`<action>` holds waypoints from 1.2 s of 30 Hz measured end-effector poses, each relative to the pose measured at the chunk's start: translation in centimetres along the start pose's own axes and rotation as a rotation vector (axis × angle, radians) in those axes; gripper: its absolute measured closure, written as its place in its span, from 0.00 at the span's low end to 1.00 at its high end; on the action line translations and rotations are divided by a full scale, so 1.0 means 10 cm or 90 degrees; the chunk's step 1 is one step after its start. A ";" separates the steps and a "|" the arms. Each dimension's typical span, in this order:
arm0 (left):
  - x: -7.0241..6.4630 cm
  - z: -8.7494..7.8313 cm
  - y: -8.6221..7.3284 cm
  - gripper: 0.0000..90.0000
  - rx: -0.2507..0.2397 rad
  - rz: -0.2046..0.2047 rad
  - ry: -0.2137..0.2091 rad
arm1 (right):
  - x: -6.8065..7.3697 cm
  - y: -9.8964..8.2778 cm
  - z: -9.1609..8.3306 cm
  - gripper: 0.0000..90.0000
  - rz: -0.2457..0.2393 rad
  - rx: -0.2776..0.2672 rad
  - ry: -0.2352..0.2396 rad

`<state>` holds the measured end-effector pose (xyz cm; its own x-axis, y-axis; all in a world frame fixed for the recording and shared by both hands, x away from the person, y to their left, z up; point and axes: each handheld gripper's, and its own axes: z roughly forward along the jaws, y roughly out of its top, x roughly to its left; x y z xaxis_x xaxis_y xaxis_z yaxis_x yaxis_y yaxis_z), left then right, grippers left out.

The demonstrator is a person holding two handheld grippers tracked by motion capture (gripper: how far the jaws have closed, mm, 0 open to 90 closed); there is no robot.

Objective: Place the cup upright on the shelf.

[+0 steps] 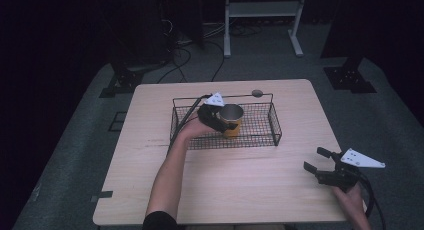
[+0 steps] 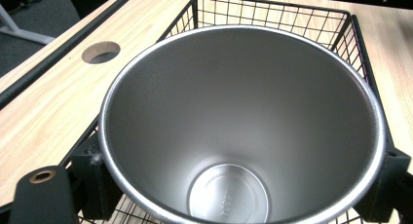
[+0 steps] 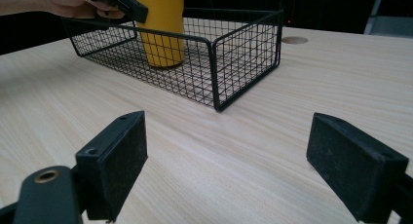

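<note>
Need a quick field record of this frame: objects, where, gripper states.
cup: yellow metal tumbler with steel inside, upright in basket
basket: black wire basket, mid-table
table: light wood table
left gripper, jaws on either side of tumbler's rim, clamping it
right gripper, open, holding nothing, over table's right near corner

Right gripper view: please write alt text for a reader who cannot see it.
Two open black jaws of the right gripper frame a bare wooden table. Beyond stands a black wire basket with a yellow cup inside, and the left gripper is at the cup.
</note>
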<state>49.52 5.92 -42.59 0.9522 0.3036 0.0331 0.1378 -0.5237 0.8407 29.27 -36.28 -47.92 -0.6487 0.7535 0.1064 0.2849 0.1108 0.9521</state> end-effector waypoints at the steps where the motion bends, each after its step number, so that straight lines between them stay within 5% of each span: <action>1: 0.00 0.00 0.00 0.14 0.001 -0.001 -0.001 | 0.00 0.00 0.00 0.15 0.000 0.000 0.000; 14: -0.01 -0.04 0.00 0.08 0.001 -0.003 0.006 | 0.00 0.00 0.00 0.15 0.000 0.001 0.002; 36: -0.03 -0.14 0.09 0.02 -0.049 0.005 0.031 | 0.00 0.00 0.00 0.15 0.001 0.002 0.002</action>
<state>48.97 6.47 -41.03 0.9388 0.3385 0.0646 0.1070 -0.4646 0.8790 29.26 -36.28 -47.92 -0.6512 0.7511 0.1085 0.2874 0.1118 0.9512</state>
